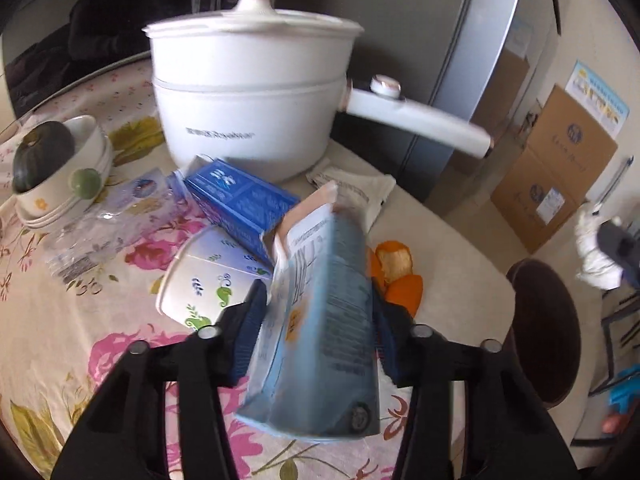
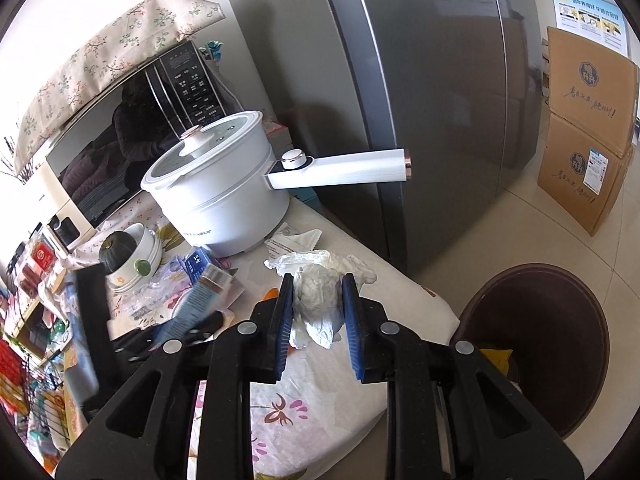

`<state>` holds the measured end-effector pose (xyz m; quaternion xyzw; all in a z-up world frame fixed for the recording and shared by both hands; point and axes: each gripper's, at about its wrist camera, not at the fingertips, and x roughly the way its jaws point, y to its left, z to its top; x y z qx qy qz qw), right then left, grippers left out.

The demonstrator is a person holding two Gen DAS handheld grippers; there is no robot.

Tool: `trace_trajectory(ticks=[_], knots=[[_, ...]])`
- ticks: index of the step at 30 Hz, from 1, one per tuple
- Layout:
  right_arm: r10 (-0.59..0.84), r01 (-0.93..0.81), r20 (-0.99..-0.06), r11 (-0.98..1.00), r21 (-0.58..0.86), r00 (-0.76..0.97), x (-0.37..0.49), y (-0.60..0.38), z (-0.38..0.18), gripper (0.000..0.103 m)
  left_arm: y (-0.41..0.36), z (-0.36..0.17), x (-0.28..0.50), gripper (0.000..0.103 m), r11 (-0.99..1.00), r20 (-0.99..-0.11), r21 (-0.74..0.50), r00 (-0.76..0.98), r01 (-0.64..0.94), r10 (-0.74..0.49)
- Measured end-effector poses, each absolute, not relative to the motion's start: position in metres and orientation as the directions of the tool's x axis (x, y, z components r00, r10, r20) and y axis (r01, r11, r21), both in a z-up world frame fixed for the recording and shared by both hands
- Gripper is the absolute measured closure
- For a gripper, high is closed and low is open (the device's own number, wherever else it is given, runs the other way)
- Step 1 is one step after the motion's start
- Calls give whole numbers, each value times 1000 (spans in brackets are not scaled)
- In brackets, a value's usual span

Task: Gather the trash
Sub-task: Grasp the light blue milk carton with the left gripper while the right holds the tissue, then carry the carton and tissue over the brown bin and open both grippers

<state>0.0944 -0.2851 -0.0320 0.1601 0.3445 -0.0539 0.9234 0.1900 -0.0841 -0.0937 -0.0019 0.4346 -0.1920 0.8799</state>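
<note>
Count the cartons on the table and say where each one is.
2. A light blue carton is gripped in the left tongs; a dark blue carton lies before the white pot. Clutter may hide more.

Grey fridge [image 2: 420,100], tiled floor [image 2: 520,232], cardboard boxes [image 2: 588,128].

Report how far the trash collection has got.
Nothing looks binned yet. In hand: left gripper clamps a light blue carton; right gripper clamps crumpled white tissue. Left on the table: dark blue carton, paper cup, orange peel, clear wrapper.
</note>
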Motion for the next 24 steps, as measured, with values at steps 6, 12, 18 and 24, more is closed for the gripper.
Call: trace_trajectory(ticks=[6,12,18,24], knots=[[17,191,-649,949,249,761,94,-277,-32,80,-64,-79,176,72,928,-722,-248,585,279,-369],[12,164,-631,962,220,776,91,-264,-27,80,-51,-57,160,72,926,-669,-274,641,259,-377],[15,156,-619,963,221,785,88,-261,-22,80,-47,-32,144,72,923,-618,-278,686,267,-384],[6,160,-603,962,222,798,85,-264,-16,80,-52,-13,133,72,914,-583,-283,704,291,-405]])
